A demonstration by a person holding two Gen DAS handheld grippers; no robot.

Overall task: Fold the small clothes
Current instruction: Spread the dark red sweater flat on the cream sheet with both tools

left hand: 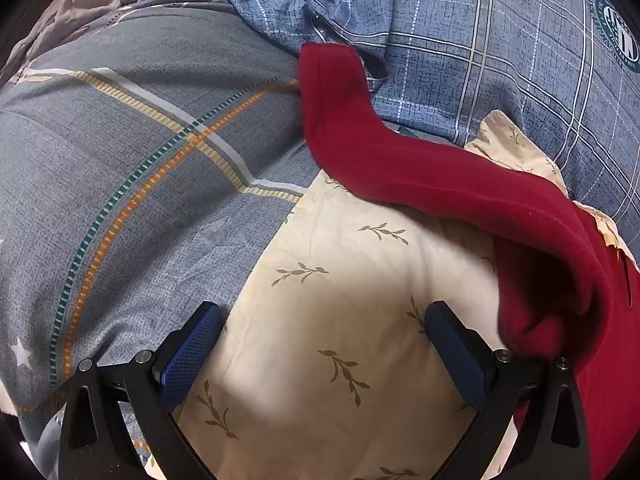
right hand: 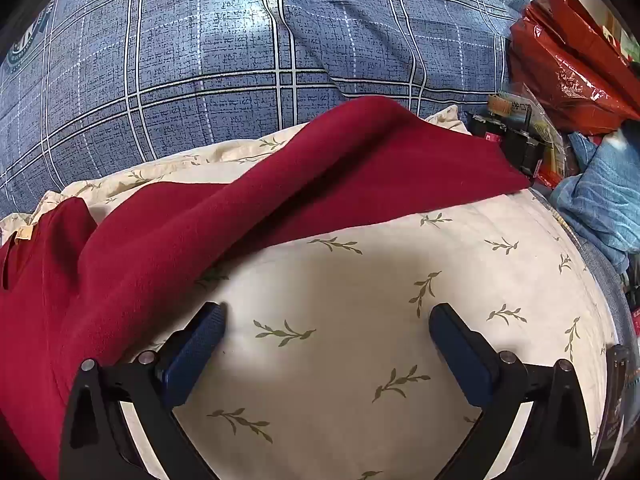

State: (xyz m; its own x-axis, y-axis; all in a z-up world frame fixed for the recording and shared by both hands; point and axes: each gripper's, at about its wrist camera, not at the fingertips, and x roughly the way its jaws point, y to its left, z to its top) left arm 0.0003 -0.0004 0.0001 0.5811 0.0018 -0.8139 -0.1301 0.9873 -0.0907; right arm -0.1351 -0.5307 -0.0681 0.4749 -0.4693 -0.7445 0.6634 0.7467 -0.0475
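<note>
A dark red fleece garment lies crumpled on a cream pillow with a leaf print. One sleeve stretches up and left onto the bedding. In the right wrist view the garment covers the pillow's left and far side, its other sleeve reaching right. My left gripper is open and empty over bare pillow, the garment just right of its right finger. My right gripper is open and empty over bare pillow, the garment at its left finger.
A grey striped quilt lies left of the pillow. A blue plaid duvet is bunched behind it. At the right edge are a red plastic bag, small boxes and a light blue cloth.
</note>
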